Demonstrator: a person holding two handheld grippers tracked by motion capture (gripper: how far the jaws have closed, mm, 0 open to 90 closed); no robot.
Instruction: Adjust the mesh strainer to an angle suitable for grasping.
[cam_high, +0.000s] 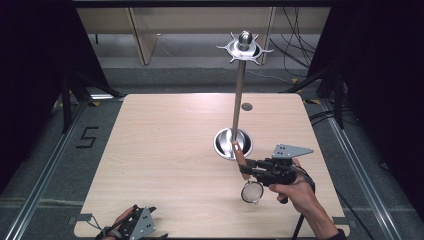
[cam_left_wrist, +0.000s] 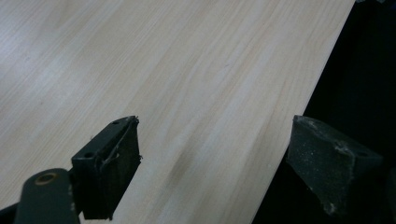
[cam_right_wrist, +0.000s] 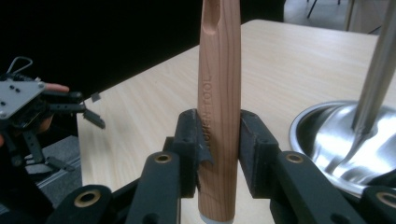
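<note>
A small mesh strainer (cam_high: 251, 192) with a wooden handle (cam_high: 240, 156) hangs sieve-down over the table's right front. My right gripper (cam_high: 246, 167) is shut on that handle. In the right gripper view the pads press both sides of the handle (cam_right_wrist: 219, 93), which stands upright between them, and my right gripper (cam_right_wrist: 219, 140) sits just left of the stand's base. A metal stand has a round dished base (cam_high: 225, 142), a tall pole (cam_high: 239, 95) and a hook ring (cam_high: 245, 47) on top. My left gripper (cam_high: 137, 227) rests at the table's front left edge, and in its own view my left gripper (cam_left_wrist: 215, 158) stands open with nothing between its fingers.
The light wooden table (cam_high: 165, 150) has a small round grommet (cam_high: 247, 106) behind the stand. The shiny base (cam_right_wrist: 336, 135) and pole (cam_right_wrist: 378, 70) stand close to the right of the held handle. Dark curtains flank the table, with cables on the floor at the right.
</note>
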